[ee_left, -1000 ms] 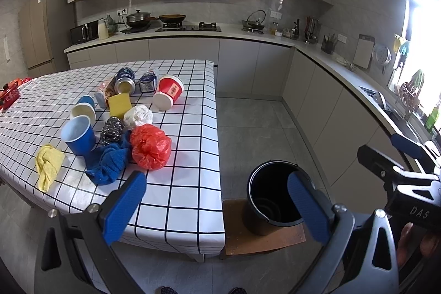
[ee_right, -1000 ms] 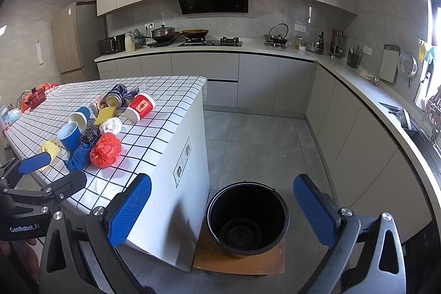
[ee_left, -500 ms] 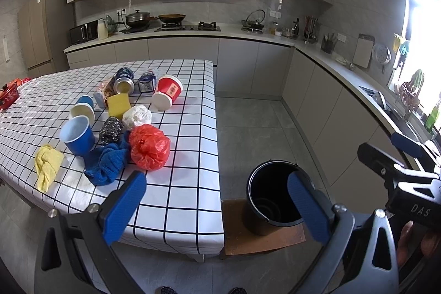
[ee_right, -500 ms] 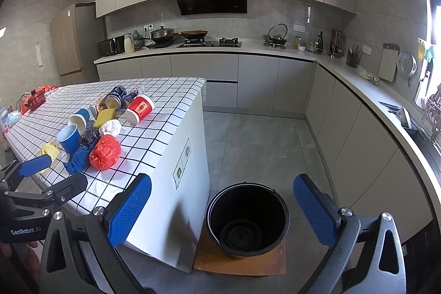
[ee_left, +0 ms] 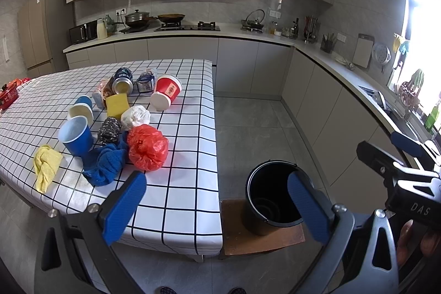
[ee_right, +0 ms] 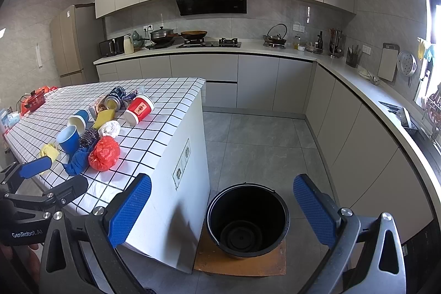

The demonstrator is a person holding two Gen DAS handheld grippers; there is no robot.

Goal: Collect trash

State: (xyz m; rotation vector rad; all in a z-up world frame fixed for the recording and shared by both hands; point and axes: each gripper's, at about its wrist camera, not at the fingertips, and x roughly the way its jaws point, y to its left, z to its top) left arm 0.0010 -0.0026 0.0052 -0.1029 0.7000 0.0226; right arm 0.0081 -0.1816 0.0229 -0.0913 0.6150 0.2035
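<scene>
- The left gripper is spread wide with nothing between its blue pads; it hangs off the near edge of the checked table.
- The right gripper is just as wide and equally empty, poised above the floor with the black bucket framed between its fingers.
- From the left gripper, the closest trash is the red plastic bag at about 11 o'clock, with the blue cloth touching it at its 9 o'clock side.
- Farther out at 11 o'clock lie a white crumpled wad, a yellow sponge, a tipped red cup and a can.
- The bucket appears to hold no trash, so the work seems to be at its start: choosing a first piece.
- Next, the left gripper likely needs to reach forward over the red plastic bag, close on its crinkled top, then carry it toward 3 o'clock to the bucket.
</scene>
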